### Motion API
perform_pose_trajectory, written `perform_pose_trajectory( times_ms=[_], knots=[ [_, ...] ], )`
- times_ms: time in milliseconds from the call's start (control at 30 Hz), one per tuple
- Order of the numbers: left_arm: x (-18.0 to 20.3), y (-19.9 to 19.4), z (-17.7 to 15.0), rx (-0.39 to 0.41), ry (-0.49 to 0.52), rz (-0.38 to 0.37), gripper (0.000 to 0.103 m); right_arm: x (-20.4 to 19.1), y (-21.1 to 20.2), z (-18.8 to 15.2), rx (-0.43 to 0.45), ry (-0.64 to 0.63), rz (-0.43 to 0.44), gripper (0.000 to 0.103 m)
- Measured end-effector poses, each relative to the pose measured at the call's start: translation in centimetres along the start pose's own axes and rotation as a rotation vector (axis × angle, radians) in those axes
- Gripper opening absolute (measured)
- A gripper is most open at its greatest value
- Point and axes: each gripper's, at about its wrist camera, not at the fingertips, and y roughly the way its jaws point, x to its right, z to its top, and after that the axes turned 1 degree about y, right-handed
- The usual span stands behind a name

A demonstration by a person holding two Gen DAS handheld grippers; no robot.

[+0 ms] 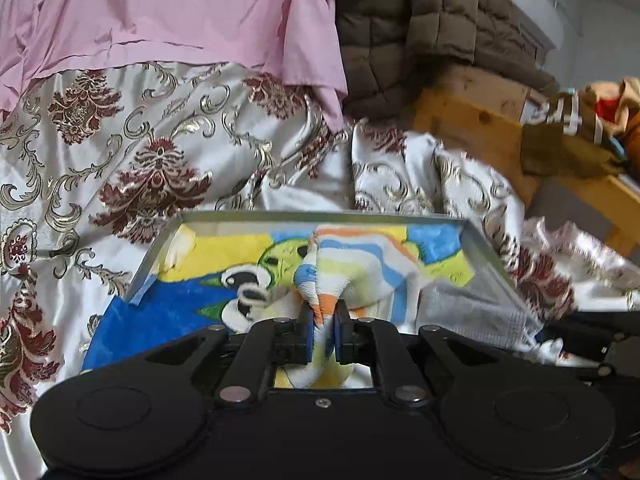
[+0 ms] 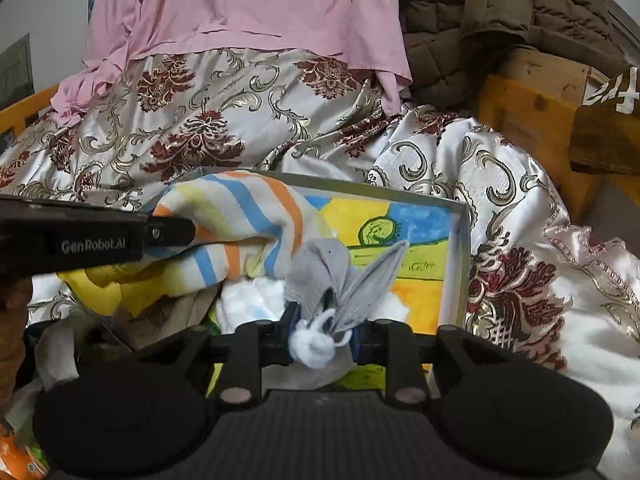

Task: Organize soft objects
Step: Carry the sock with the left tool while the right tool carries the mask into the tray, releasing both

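Striped cloth (image 1: pixel 352 264), soft and floppy, with orange, blue and yellow lines, is pinched tight in the left tongs (image 1: pixel 323 322), which are pressed together on a bunch of it. It hangs over a grey tray (image 1: pixel 484 248) that sits on the bed, on a shiny cover with dark red flowers (image 1: pixel 152 184). The tray has a bright towel with a cartoon picture (image 1: pixel 224 256) lying in it. The right tongs (image 2: pixel 320 332) are squeezed on a small grey cloth (image 2: pixel 340 280) with a white fluffy bit at the end, held just over the same tray (image 2: pixel 456 256). The job now looks like putting both soft things down neatly in the tray. To do it well, I think each hand should go low first, let the cloth rest flat on the towel, and only then let go, so nothing slides out onto the bed. The two hands are close, so they should take turns. The right view shows the left tongs from the side and how wide the striped cloth spreads. It also shows the grey cloth up close. The left view shows the pinch on the stripes clearly and more of the towel picture. A pink sheet (image 1: pixel 180 12) and a brown puffy coat (image 1: pixel 420 32) lie behind.
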Motion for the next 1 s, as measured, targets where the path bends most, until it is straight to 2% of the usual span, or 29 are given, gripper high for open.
perform_pose_trajectory(
  times_ms=[100,200,267,367,433,533,733,1000],
  knots=[
    [0.1,-0.1,-0.4,-0.017,0.009,0.003,0.012,-0.1,-0.2,-0.2,-0.002,0.002,-0.007,0.039],
    [0.0,-0.5,-0.7,-0.019,0.005,-0.015,0.015,0.1,-0.5,-0.2,-0.003,0.002,-0.012,0.054],
    [-0.1,-1.0,-0.7,-0.015,-0.016,-0.034,0.018,0.3,-0.9,-0.2,-0.004,0.004,-0.017,0.056],
    [0.0,-1.6,-0.8,-0.01,-0.014,-0.032,0.019,0.5,-1.4,-0.2,-0.009,0.001,-0.025,0.067],
    [0.1,-2.0,-0.9,-0.007,-0.007,-0.027,0.027,0.6,-2.0,-0.3,-0.002,0.007,-0.03,0.077],
    [0.3,-2.9,-0.9,0.004,-0.005,-0.026,0.034,0.8,-2.8,-0.3,0.008,0.018,-0.038,0.086],
    [0.5,-5.3,-0.6,0.032,0.001,-0.022,0.052,1.2,-5.3,-0.1,0.034,0.039,-0.042,0.094],
    [0.1,-10.3,0.3,0.096,0.002,-0.007,0.067,1.0,-10.1,0.6,0.084,0.025,-0.043,0.102]
  ],
)
